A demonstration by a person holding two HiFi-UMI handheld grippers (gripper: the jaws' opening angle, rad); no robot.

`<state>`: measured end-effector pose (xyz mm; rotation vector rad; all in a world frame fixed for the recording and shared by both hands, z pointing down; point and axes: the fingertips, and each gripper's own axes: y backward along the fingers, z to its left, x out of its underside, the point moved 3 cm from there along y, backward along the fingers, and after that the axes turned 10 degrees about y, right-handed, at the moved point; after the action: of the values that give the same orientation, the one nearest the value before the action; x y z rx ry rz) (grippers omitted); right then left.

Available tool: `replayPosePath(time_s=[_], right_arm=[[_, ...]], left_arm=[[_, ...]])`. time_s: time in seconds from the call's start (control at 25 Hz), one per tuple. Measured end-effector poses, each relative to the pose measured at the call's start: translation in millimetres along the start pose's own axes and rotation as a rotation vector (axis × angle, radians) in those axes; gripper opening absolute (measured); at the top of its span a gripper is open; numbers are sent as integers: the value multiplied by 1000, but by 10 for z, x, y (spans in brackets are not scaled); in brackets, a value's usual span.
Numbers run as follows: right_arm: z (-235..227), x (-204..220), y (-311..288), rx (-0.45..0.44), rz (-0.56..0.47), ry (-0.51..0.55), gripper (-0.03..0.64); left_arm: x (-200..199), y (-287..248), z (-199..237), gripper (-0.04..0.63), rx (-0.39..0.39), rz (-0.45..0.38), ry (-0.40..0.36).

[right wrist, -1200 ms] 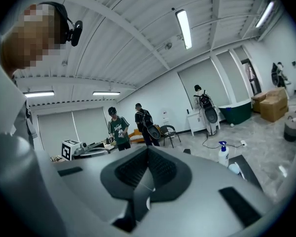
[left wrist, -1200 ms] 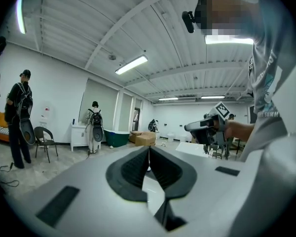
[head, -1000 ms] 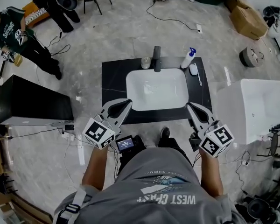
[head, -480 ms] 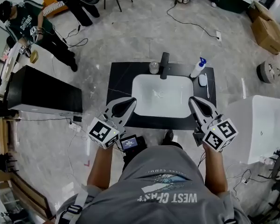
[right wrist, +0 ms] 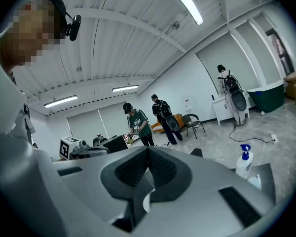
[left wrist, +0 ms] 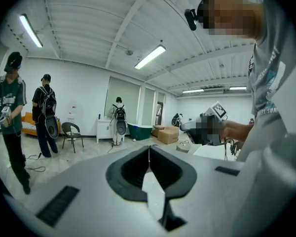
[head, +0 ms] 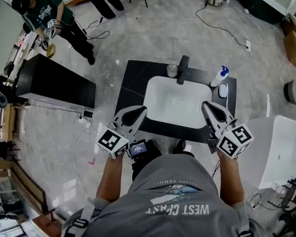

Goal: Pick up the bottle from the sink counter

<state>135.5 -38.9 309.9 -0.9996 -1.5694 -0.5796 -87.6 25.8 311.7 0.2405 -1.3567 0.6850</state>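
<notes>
White blue-topped spray bottle stands upright, ahead-right of right hand-held gripper (the nearer one); its jaws closed, empty.

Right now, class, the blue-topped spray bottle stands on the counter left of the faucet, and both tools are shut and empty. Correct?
No: the head view shows the spray bottle standing right of the faucet, not left, on the counter. The rest holds: the left tool and the right tool are both shut and empty.

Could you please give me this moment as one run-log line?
phase: pre-grasp | left gripper: shut, empty | right gripper: shut, empty | bottle: upright on counter, untouched
</notes>
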Motion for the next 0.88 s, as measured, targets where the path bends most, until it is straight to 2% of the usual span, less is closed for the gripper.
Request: replayPosePath(time_s=[0.24, 0.64, 0.88], right_arm=[[90, 204, -195, -16, 55, -39, 3], [140, -203, -682, 56, 29, -13, 3], [86, -48, -827, 105, 64, -59, 2]], left_arm=[[194, 34, 126, 5, 13, 6, 42], [-34, -213, 880, 5, 89, 14, 31], [50, -527, 1114, 5, 160, 72, 41]])
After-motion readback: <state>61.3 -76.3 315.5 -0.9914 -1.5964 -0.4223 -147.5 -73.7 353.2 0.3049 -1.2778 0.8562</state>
